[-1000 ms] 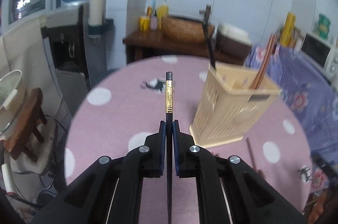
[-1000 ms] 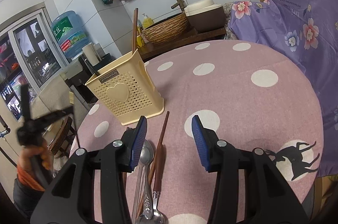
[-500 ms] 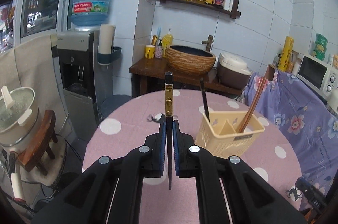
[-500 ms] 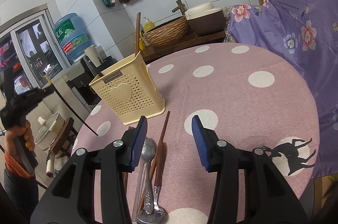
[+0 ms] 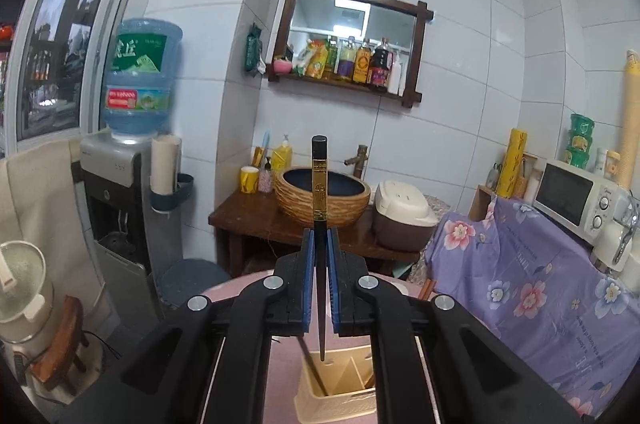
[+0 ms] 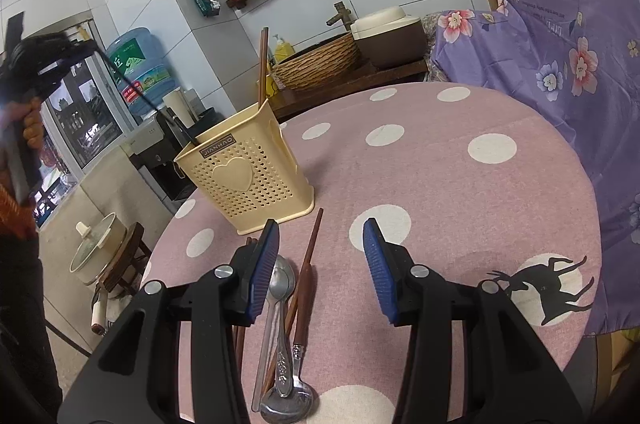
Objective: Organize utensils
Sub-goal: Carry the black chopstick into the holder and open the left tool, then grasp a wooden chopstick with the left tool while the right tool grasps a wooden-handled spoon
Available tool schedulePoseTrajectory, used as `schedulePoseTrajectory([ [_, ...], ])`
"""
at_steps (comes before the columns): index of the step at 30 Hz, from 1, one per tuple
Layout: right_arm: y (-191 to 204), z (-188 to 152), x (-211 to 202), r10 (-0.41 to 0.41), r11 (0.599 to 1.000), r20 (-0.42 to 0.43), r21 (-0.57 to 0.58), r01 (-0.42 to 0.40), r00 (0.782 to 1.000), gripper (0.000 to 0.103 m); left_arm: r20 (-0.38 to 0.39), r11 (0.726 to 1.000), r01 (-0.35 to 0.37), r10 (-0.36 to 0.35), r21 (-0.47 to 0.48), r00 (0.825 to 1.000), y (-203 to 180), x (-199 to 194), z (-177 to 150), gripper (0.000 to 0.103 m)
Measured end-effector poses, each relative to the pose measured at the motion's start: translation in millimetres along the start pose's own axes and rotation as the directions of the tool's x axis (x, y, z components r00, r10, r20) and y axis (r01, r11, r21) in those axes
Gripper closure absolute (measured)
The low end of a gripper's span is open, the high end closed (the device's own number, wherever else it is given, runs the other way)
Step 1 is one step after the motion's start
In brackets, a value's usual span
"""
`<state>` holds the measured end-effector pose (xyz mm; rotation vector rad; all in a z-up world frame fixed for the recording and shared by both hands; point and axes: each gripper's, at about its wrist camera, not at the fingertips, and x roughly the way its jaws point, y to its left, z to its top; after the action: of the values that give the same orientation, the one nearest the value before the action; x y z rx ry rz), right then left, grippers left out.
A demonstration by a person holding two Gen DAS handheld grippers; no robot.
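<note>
Left wrist view first: the left gripper (image 5: 320, 276) has its blue-padded fingers (image 5: 307, 280) pinched tight on a slim black chopstick with a gold band (image 5: 319, 192), thick end pointing up and away, thin tip hanging just above the open top of the cream perforated plastic utensil holder (image 5: 340, 396). A second dark chopstick (image 5: 310, 364) leans inside the holder's left compartment. Over to the right wrist view, and the right gripper (image 6: 320, 264) hangs with its fingers parted about halfway, nothing between the pads. Beneath them, on the pink polka-dot table (image 6: 460, 192), lie a silver metal spoon with a patterned handle (image 6: 282, 304), a pile of brown wooden chopsticks (image 6: 306, 276) and another metal spoon bowl (image 6: 288, 402) near the bottom edge. The cream holder, heart on its front, stands upright just beyond that pile, a tall brown chopstick (image 6: 262, 64) rising from its back corner. Far left, the person's hand (image 6: 30, 122) grips the left tool high, the black chopstick slanting down toward the holder's rim.
</note>
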<state>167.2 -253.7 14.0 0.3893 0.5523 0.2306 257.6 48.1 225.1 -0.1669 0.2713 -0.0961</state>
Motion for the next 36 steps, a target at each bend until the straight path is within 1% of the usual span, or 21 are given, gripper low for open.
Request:
schedulePoseTrajectory([
  [5, -2.8, -2.9, -1.1, -0.016, 1.0, -0.006, -0.01, 0.016, 1.0, 0.058, -0.107, 1.0, -0.002, 0.001, -0.015, 0.994, -2.9, 38.3, -45.3, 0.096],
  [10, -5.7, -5.8, 4.5, -0.022, 1.0, -0.017, -0.01, 0.022, 1.0, 0.058, -0.191, 1.0, -0.009, 0.004, -0.022, 0.982, -0.5, 55.7, -82.1, 0.096],
  [14, -6.5, -8.2, 8.9, -0.018, 1.0, -0.026, -0.002, 0.018, 1.0, 0.058, -0.232, 1.0, -0.021, 0.019, -0.005, 0.973, -1.7, 65.0, -100.8, 0.096],
  [20, -6.3, -9.4, 12.0, -0.024, 1.0, -0.034, -0.006, 0.024, 0.999, 0.058, -0.281, 1.0, -0.009, 0.003, -0.017, 0.96, 1.9, 73.6, -117.0, 0.095],
  [24, -5.7, -11.9, 16.9, -0.03, 0.999, -0.05, -0.013, 0.029, 0.998, 0.058, -0.281, 1.0, 0.001, -0.005, -0.013, 0.96, 3.6, 66.0, -122.5, 0.095],
  [25, -5.0, -12.7, 18.9, -0.031, 0.999, -0.058, -0.017, 0.03, 0.998, 0.057, -0.287, 1.0, 0.013, -0.016, -0.014, 0.958, 4.0, 63.3, -124.0, 0.09],
  [26, -4.2, -13.4, 21.1, -0.031, 0.999, -0.066, -0.02, 0.03, 0.997, 0.057, -0.294, 1.0, 0.023, -0.027, -0.019, 0.955, 5.2, 59.8, -126.0, 0.077],
  [27, -3.4, -14.1, 23.6, -0.034, 0.999, -0.075, -0.024, 0.032, 0.997, 0.056, -0.298, 0.999, 0.025, -0.032, -0.026, 0.954, 6.6, 55.3, -129.0, 0.068],
  [28, -2.3, -14.8, 25.7, -0.038, 0.999, -0.086, -0.029, 0.035, 0.996, 0.056, -0.296, 0.999, 0.025, -0.034, -0.033, 0.955, 8.0, 50.3, -132.3, 0.053],
  [29, -1.2, -15.5, 28.6, -0.046, 0.998, -0.099, -0.036, 0.043, 0.994, 0.056, -0.292, 0.999, 0.023, -0.033, -0.036, 0.956, 8.3, 45.9, -136.4, 0.049],
  [30, -0.2, -16.5, 31.8, -0.055, 0.998, -0.114, -0.04, 0.051, 0.992, 0.056, -0.298, 0.999, 0.022, -0.03, -0.03, 0.954, 9.0, 40.3, -142.2, 0.049],
  [33, 2.6, -21.6, 42.1, -0.07, 0.997, -0.165, -0.055, 0.062, 0.984, 0.056, -0.336, 1.0, 0.015, -0.021, -0.018, 0.942, 11.5, 26.5, -164.7, 0.049],
  [36, 7.1, -29.4, 52.0, -0.079, 0.995, -0.212, -0.075, 0.064, 0.974, 0.056, -0.383, 1.0, -0.013, 0.009, -0.008, 0.924, 15.8, 16.7, -191.6, 0.049],
])
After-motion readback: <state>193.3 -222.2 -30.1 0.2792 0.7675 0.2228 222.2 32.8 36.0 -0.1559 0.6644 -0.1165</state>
